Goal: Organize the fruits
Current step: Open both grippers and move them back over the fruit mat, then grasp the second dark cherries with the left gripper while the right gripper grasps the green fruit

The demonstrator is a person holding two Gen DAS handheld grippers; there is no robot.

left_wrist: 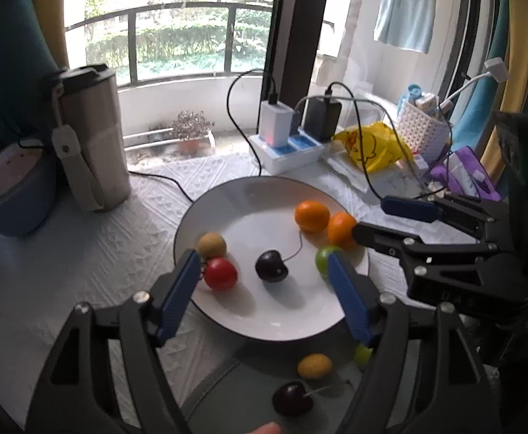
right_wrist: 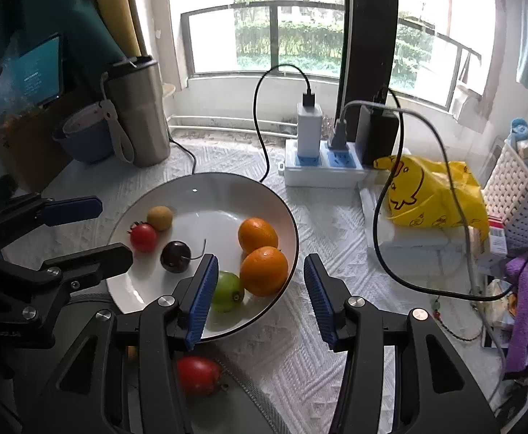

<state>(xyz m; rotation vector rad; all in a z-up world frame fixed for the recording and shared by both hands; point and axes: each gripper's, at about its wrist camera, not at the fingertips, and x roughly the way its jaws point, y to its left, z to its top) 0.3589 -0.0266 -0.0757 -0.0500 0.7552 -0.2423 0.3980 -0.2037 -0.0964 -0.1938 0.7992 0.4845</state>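
Note:
A white plate [left_wrist: 249, 307] [right_wrist: 206, 188] holds two oranges [left_wrist: 312, 215] [right_wrist: 264, 270], a green fruit [left_wrist: 323, 258] [right_wrist: 227, 291], a dark cherry [left_wrist: 271, 266] [right_wrist: 176, 256], a red tomato [left_wrist: 220, 273] [right_wrist: 143, 237] and a brown fruit [left_wrist: 211, 245] [right_wrist: 159, 218]. My left gripper [left_wrist: 264, 282] is open and empty above the plate's near side. My right gripper [right_wrist: 260, 293] is open and empty over the plate's right rim, by the oranges. Near me lie a yellow fruit [left_wrist: 314, 365], another cherry [left_wrist: 292, 398], a green fruit [left_wrist: 363, 356] and a red tomato [right_wrist: 198, 376].
A steel tumbler [left_wrist: 93, 137] and blue bowl [left_wrist: 14, 188] stand at the left. A power strip [left_wrist: 285, 152] with chargers and cables, a yellow bag [left_wrist: 372, 144], a white basket [left_wrist: 423, 130] and purple packs [left_wrist: 466, 173] crowd the back right.

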